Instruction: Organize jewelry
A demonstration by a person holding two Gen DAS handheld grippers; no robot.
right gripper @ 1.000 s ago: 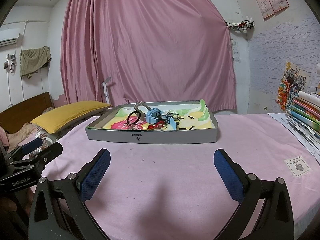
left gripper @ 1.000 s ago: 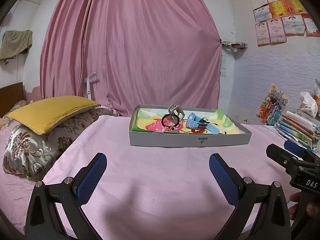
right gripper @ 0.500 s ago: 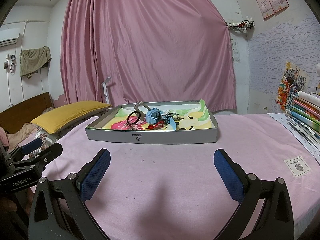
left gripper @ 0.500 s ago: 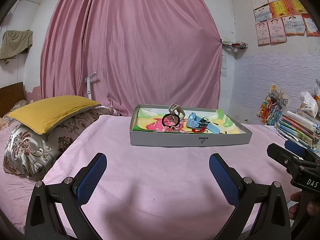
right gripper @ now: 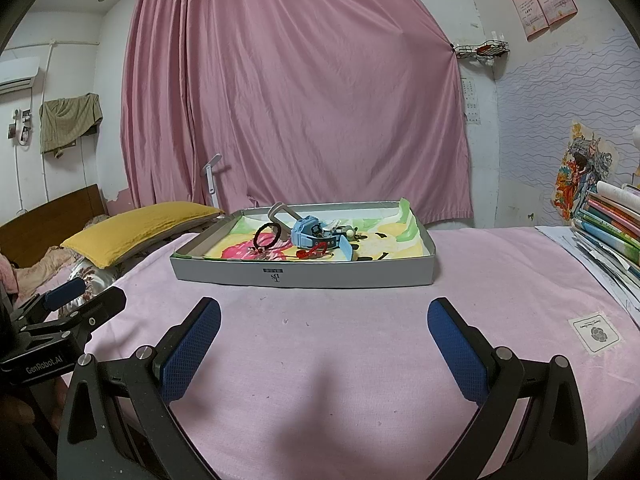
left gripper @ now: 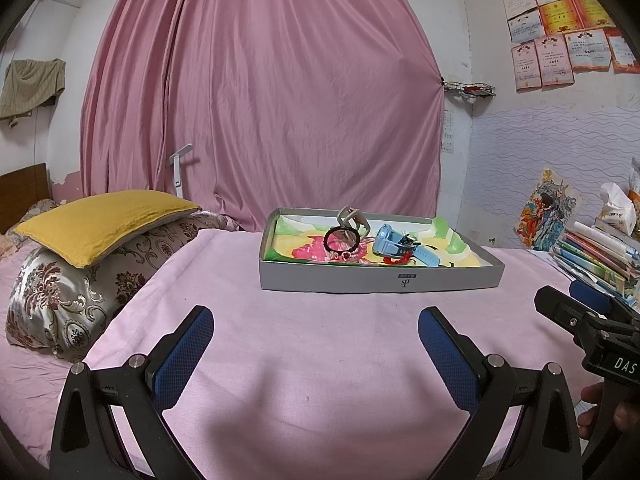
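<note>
A shallow grey box (left gripper: 380, 278) with a colourful lining stands on the pink bed, also in the right wrist view (right gripper: 304, 276). In it lie a blue watch (left gripper: 394, 242) (right gripper: 310, 232), a black hair ring (left gripper: 340, 240) (right gripper: 267, 235), a grey looped band (left gripper: 352, 216) (right gripper: 280, 210) and a red string piece (left gripper: 394, 260) (right gripper: 314, 254). My left gripper (left gripper: 316, 344) is open and empty, well short of the box. My right gripper (right gripper: 324, 340) is open and empty, also short of the box.
A yellow pillow (left gripper: 100, 220) on a patterned pillow (left gripper: 68, 300) lies at the left. A stack of books (left gripper: 596, 252) (right gripper: 612, 224) lines the bed's right side. A pink curtain (left gripper: 260, 100) hangs behind. A white label patch (right gripper: 596, 332) is on the blanket.
</note>
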